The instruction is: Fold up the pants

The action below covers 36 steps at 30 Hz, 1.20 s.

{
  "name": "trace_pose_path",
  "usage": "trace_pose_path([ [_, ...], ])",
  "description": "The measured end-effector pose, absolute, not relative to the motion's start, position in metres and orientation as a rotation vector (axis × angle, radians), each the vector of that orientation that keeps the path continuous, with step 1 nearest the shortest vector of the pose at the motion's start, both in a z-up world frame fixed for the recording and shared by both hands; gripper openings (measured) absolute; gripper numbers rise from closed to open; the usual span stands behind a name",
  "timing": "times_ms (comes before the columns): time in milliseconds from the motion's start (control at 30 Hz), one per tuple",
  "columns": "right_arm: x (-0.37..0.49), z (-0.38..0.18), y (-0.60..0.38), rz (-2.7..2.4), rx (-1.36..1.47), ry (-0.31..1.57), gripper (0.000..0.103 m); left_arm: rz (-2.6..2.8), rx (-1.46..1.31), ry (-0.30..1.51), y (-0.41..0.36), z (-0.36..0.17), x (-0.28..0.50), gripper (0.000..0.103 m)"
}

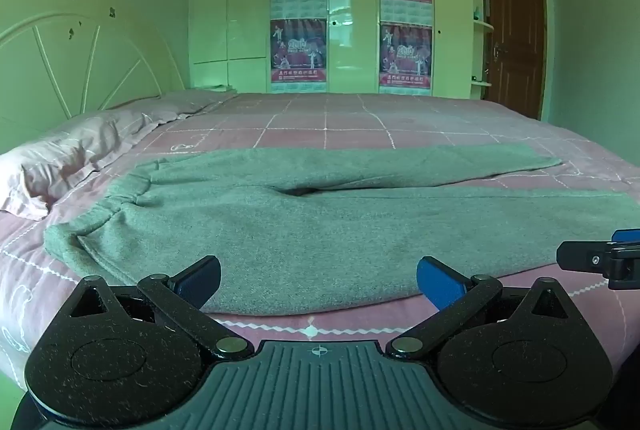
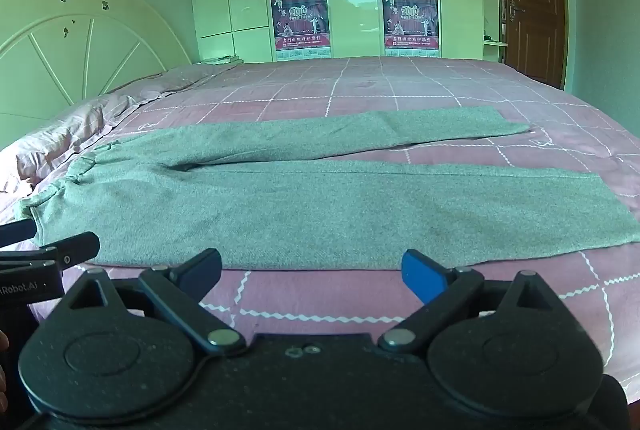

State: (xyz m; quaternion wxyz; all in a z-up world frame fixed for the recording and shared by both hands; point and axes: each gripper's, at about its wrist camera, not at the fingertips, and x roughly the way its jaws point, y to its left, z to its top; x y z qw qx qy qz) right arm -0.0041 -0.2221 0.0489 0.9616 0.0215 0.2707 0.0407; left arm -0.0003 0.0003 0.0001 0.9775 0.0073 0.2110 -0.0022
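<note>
The grey pants (image 1: pixel 288 226) lie spread flat on the bed (image 1: pixel 360 118), over its pink checked cover, waistband toward the pillow (image 1: pixel 60 166) at the left and both legs running off to the right. The legs are parted, with a strip of cover showing between them, the far leg angled slightly away from the near one. No fold is visible: neither leg is laid over the other, nor the length doubled, so the task appears to stand at its very start, with every fold still to be made. The left hand-held gripper (image 1: pixel 318 280) hovers just short of the near edge of the garment, below the seat, its jaws spread wide and nothing between them. The right hand-held gripper (image 2: pixel 312 272) is likewise released and empty, poised before the near leg's lower edge. Cloth lies smooth apart from gathers at the waistband; a first lengthwise fold looks feasible from this position.
</note>
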Motion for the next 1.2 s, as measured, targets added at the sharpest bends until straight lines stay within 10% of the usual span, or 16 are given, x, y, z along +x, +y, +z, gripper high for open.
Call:
trace_pose_path([
  [1200,-0.0034,0.0501,-0.2236,0.084,0.052,0.553,0.091,-0.010,0.028,0.423,-0.0026,0.0003,0.0005,0.103],
])
